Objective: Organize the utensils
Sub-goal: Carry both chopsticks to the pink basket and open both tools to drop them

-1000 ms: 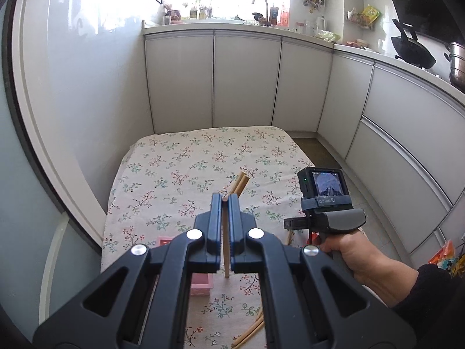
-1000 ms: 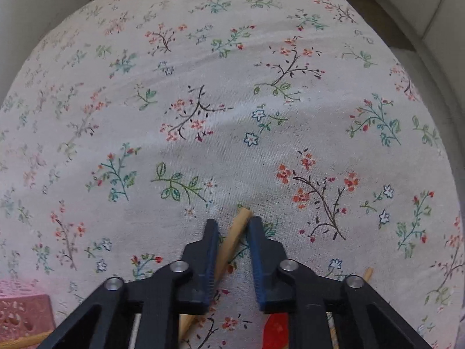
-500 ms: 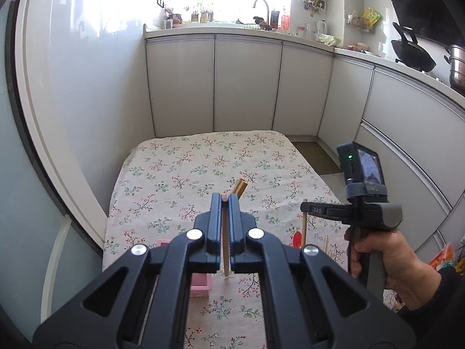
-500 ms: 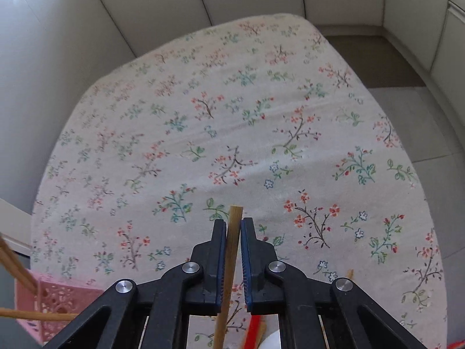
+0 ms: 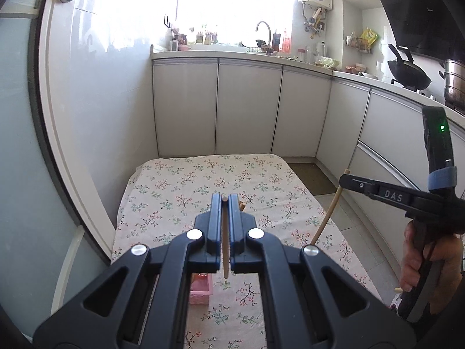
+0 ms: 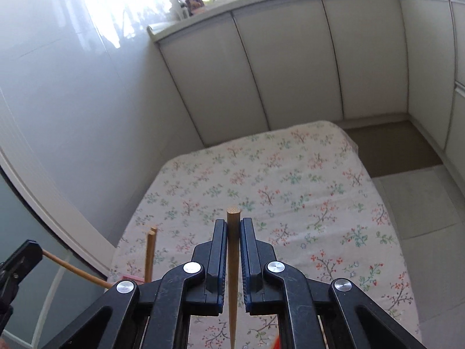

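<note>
Left claw (image 5: 224,203): jaws clamped on a chopstick (image 5: 225,250), angled slightly downward; right claw (image 6: 233,226): jaws clamped on another chopstick (image 6: 233,276), angled downward, handle gripped by the person's right hand (image 5: 430,264).

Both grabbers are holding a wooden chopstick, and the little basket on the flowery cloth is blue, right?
Not quite. The left gripper and right gripper each hold a wooden chopstick, but the basket on the flowery cloth is pink, not blue. The left wrist view shows it.
</note>
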{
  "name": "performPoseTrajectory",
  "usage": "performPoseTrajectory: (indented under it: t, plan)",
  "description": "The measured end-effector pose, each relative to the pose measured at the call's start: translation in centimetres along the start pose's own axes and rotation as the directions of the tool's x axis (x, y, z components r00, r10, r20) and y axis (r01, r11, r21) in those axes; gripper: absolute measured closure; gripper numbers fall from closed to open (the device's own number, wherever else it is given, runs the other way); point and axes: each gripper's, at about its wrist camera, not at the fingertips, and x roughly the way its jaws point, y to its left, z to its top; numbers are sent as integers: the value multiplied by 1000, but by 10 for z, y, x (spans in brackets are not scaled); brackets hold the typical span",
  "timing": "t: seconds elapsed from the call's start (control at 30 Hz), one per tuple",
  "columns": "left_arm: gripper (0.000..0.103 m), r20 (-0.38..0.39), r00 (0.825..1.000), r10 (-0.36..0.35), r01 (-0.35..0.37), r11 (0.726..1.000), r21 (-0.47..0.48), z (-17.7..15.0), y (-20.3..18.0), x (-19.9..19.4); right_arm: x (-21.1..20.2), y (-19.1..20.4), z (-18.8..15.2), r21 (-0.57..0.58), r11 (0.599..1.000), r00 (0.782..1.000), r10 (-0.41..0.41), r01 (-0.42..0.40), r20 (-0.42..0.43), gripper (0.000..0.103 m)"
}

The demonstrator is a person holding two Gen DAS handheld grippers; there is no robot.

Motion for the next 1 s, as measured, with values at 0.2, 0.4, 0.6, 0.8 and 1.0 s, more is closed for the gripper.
performPoseTrajectory:
  t: [0.2, 0.4, 0.6, 0.8, 1.0]
  plan:
    - [98, 69, 998, -9, 11, 999, -33, 9, 11, -19, -38, 21, 10, -38, 997, 993, 67, -63, 94, 96]
    - [98, 143, 990, 11, 1, 997, -82, 21, 30, -37, -70, 43, 17, -71, 987, 970, 152, -141, 190, 96]
    - [98, 156, 985, 74, -62, 995, -80, 25, 40, -32, -67, 67, 20, -91, 975, 949, 220, -205, 224, 96]
    - [98, 105, 986, 129, -130, 992, -2, 19, 36, 2, -21, 82, 12, -72, 966, 947, 259, -249, 192, 96]
    - [98, 23, 991, 134, -134, 991, 20, 7, 38, 39, 26, 94, -4, -65, 964, 956, 263, -257, 128, 96]
